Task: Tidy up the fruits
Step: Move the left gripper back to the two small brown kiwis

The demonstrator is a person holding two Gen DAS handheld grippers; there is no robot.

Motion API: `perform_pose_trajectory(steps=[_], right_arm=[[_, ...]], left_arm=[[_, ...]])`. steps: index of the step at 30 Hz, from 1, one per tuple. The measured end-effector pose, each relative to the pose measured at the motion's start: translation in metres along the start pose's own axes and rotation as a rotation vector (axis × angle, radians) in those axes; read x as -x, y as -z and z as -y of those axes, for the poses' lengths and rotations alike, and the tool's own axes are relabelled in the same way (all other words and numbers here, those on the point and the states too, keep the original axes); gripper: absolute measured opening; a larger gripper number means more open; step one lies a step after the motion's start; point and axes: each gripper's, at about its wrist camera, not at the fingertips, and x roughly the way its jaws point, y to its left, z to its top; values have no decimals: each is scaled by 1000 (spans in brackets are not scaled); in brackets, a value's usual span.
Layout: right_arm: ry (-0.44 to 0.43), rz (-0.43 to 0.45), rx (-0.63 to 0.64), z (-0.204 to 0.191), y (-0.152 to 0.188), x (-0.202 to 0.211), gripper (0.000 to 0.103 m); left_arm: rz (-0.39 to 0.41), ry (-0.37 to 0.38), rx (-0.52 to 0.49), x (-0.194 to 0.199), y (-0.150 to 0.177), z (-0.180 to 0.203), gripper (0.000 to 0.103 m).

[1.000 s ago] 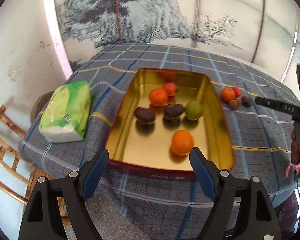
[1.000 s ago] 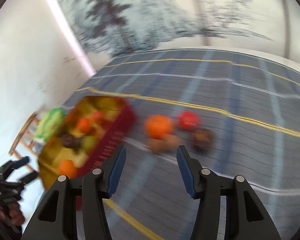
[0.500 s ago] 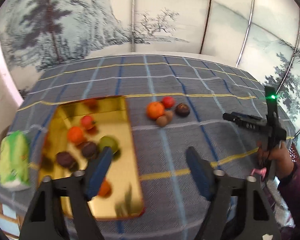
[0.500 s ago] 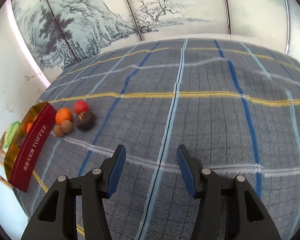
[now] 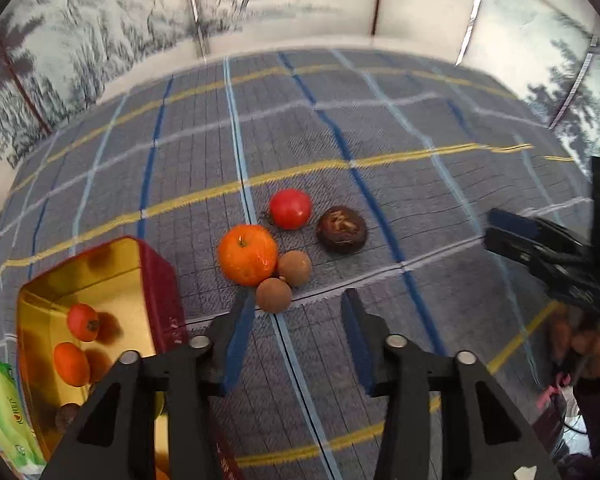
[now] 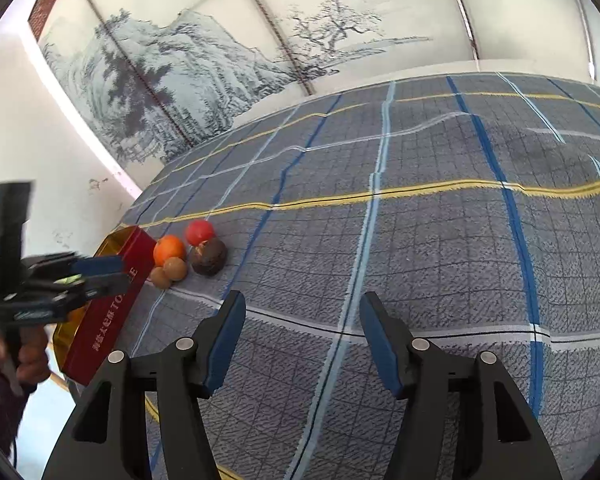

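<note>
A cluster of loose fruit lies on the plaid cloth: an orange (image 5: 248,254), a red fruit (image 5: 290,208), a dark brown fruit (image 5: 341,229) and two small brown longans (image 5: 295,267). My left gripper (image 5: 298,308) hovers just short of the nearer longan (image 5: 273,295). Its jaws are closing with nothing pressed between the pads. The gold tin (image 5: 100,264) with red sides sits to the left and holds several fruits. In the right wrist view the cluster (image 6: 169,249) lies far left, beside the tin (image 6: 112,312). My right gripper (image 6: 302,308) hangs over bare cloth, jaws opening and empty.
A green tissue pack (image 5: 0,412) lies beyond the tin at the lower left. The right gripper (image 5: 500,232) and a person's hand (image 5: 580,344) show at the right edge of the left wrist view. A painted landscape wall stands behind the table.
My left gripper swung from over the tin to the loose fruit cluster and its jaws narrowed. My right gripper moved right, away from the cluster, then held still while its jaws widened a little.
</note>
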Motion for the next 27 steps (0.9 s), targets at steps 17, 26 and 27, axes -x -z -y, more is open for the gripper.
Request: perform_pose_trajectory(steps=[17, 26, 27], right_arm=[[-40, 1, 3, 0, 1, 2, 70], [-37, -3, -4, 1, 0, 2, 72], [-38, -3, -4, 2, 0, 2, 72]], left_arm=[[-72, -77, -51, -34, -9, 26, 23], [-26, -101, -116, -28, -17, 35, 29], [-26, -109, -129, -29, -18, 36, 29]])
